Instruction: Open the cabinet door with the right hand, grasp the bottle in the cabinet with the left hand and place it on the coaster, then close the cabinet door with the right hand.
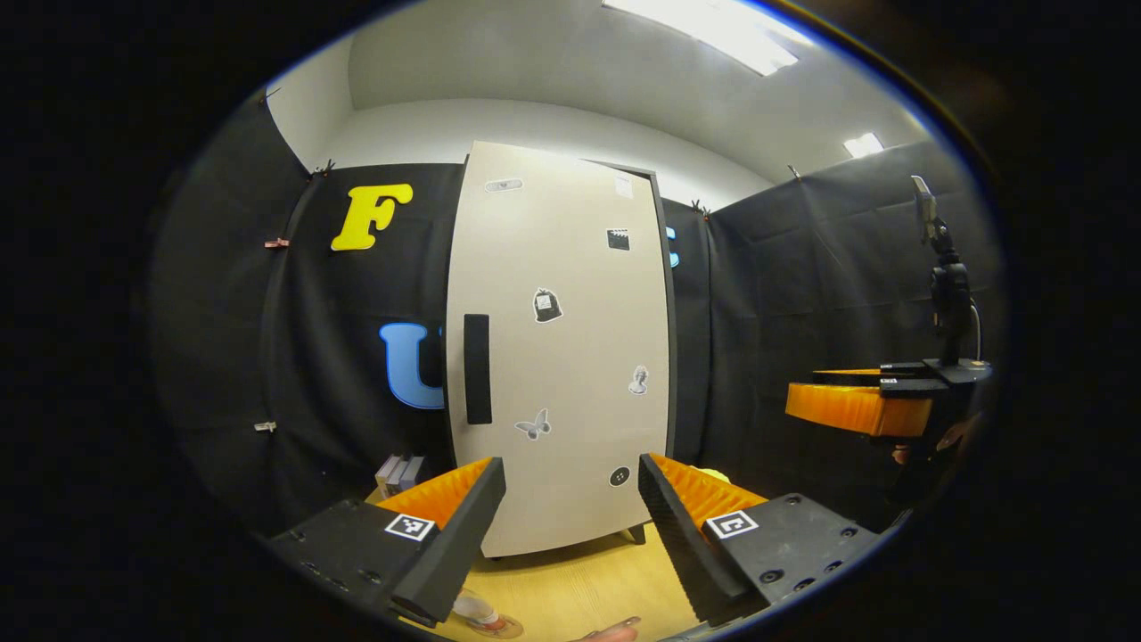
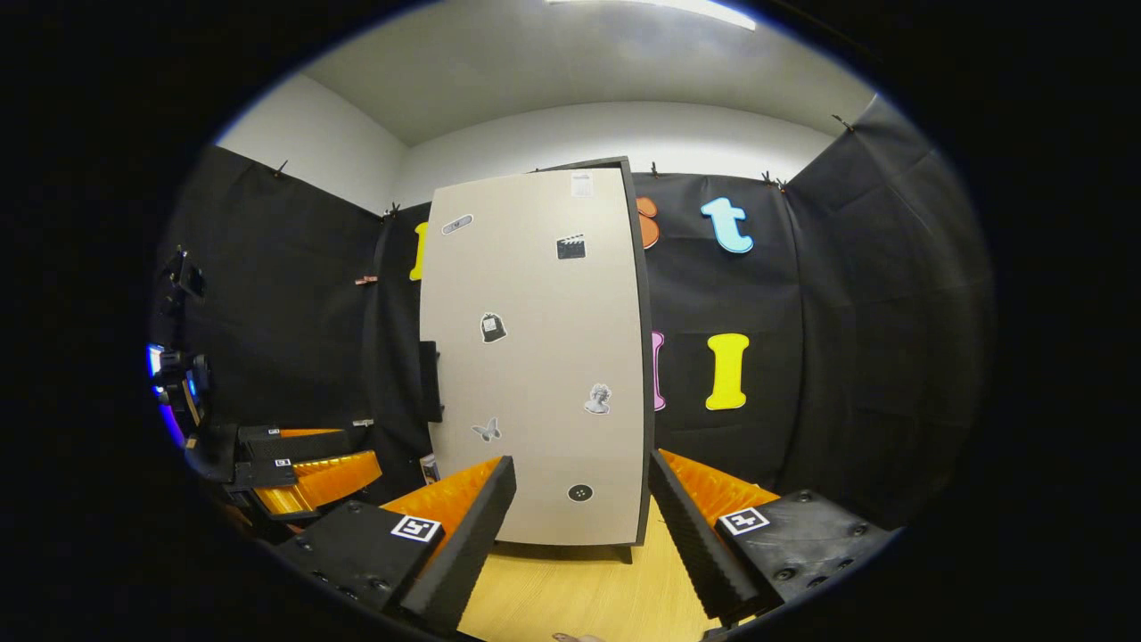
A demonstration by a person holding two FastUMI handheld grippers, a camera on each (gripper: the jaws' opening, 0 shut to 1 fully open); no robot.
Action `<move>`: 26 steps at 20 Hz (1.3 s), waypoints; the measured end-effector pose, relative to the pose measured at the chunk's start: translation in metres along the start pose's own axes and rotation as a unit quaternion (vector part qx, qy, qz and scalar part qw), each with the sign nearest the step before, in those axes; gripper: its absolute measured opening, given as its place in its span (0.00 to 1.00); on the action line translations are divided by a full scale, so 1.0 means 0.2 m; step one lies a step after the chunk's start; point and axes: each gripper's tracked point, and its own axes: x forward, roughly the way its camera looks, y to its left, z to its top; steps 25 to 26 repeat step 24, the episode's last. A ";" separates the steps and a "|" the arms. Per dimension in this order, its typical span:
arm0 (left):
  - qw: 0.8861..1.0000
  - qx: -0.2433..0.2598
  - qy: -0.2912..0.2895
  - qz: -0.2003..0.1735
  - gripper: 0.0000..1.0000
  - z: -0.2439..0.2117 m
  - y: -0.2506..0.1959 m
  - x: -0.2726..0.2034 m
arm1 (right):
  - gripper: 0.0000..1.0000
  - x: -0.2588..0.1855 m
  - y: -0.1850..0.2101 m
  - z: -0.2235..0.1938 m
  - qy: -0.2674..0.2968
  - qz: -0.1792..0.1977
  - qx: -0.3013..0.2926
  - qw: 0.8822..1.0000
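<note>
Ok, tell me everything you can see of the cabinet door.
The cabinet door is a tall, pale beige panel with a matte, laminate-like face and a dark edge. A black vertical handle sits at mid-height on its left side. Small stickers dot it, among them a butterfly and a clapperboard. It looks shut and upright; neither gripper touches it.

Recording booth: black cloth walls (image 2: 847,357), phone stand (image 1: 949,294), lone cabinet (image 2: 535,357) on wooden table (image 2: 579,597).

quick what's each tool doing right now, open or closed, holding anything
Left tool: open, holding nothing, facing the closed cabinet door.
Right tool: open, holding nothing, also facing the door.
</note>
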 end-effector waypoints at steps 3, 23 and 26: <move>1.000 -0.005 -0.007 0.006 0.95 0.01 0.01 0.01 | 0.97 0.01 0.01 0.00 0.001 0.002 -0.001 1.000; 1.000 -0.018 -0.011 0.001 0.95 0.04 0.00 0.07 | 0.97 0.07 0.03 -0.03 0.011 0.007 -0.012 1.000; 1.000 -0.016 -0.009 0.001 0.95 0.03 0.00 0.07 | 0.97 0.07 0.02 -0.03 0.010 0.008 -0.010 1.000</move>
